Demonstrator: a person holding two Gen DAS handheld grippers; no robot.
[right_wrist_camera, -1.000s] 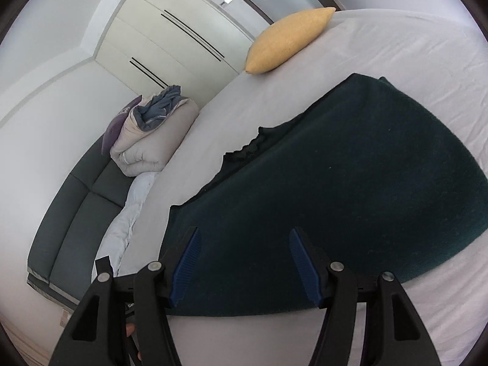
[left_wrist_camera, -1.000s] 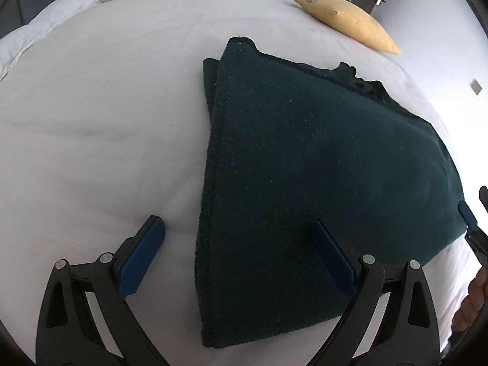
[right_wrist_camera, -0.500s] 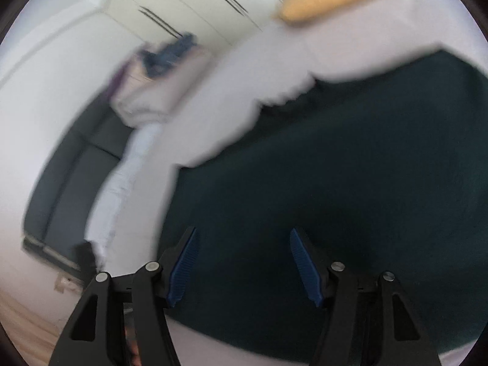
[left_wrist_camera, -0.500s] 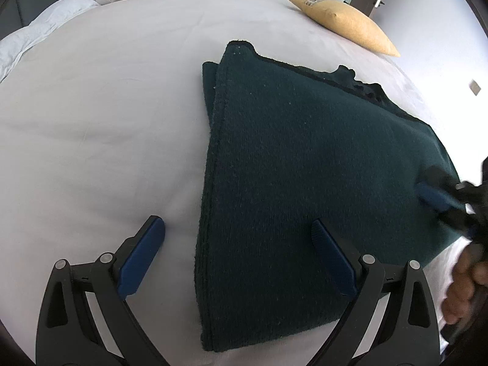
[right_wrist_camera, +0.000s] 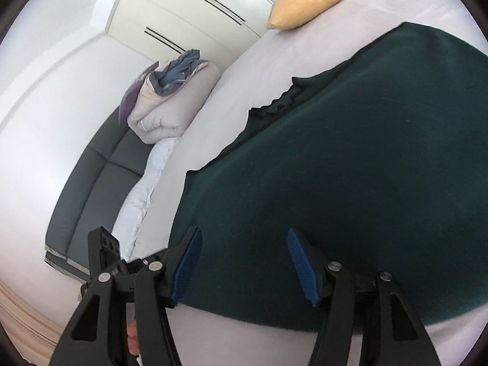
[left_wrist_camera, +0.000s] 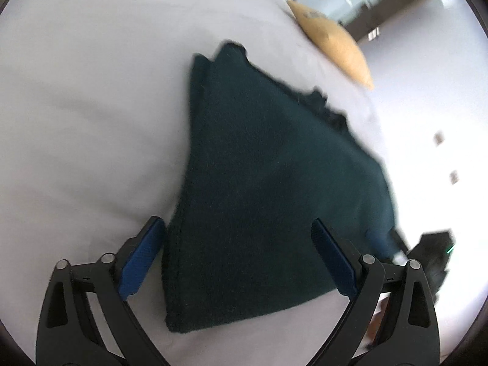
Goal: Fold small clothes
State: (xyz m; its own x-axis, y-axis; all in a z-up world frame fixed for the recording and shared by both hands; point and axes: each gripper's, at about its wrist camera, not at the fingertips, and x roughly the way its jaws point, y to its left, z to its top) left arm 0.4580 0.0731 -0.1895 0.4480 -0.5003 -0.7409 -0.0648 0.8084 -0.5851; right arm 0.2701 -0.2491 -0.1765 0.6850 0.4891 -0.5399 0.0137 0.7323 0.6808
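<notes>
Dark green knit garment [left_wrist_camera: 268,189] lies folded on my white bed sheet [left_wrist_camera: 91,106]; left gripper [left_wrist_camera: 241,256] gapes wide, right gripper [right_wrist_camera: 244,262] parted over cloth, gripping nothing.

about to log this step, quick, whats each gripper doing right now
Left gripper: open, jaws straddling the near edge of the dark green garment, holding nothing.
Right gripper: open, over the same garment, holding nothing.

No readable text, label, brand, number or sign is showing anywhere. A dark printed patch is sitting on the yellow pillow [left_wrist_camera: 331,41], near its upper end, but it is blurring too much to make out.
</notes>
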